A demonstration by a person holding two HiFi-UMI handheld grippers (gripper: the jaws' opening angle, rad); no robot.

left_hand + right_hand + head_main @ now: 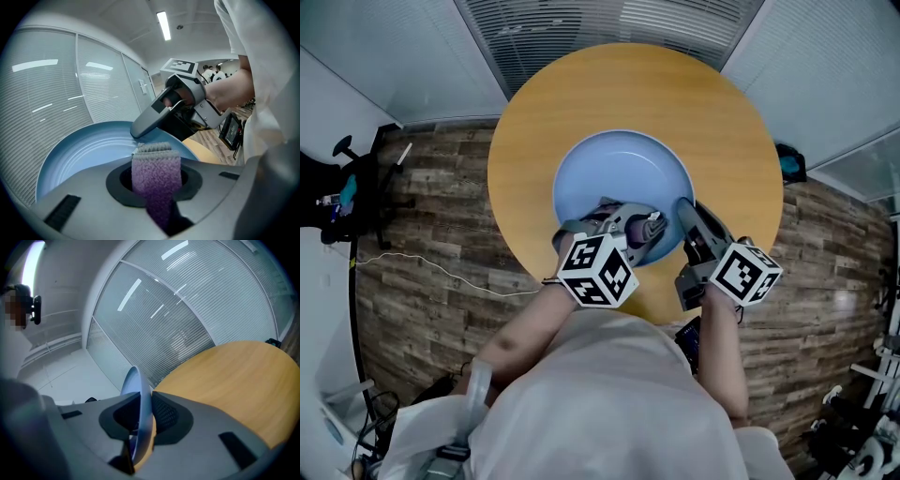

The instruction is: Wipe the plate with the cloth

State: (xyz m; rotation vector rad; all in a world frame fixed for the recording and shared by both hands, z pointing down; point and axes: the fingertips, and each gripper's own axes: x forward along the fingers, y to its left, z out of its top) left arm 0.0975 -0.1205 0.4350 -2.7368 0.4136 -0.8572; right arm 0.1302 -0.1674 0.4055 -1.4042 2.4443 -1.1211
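A light blue plate (619,178) lies on the round wooden table (525,150). My left gripper (642,230) is shut on a folded purple-grey cloth (156,176), and the cloth rests on the plate's (89,150) near inner surface. My right gripper (686,211) is shut on the plate's near right rim. In the right gripper view the plate rim (140,413) stands edge-on between the two pads. In the left gripper view the right gripper (140,129) reaches onto the plate just beyond the cloth.
The table (234,376) stands on a wood-plank floor (441,281) by walls with blinds (609,28). A black stand (347,187) and a white cable (441,272) are at the left. Dark gear (853,431) sits at the lower right.
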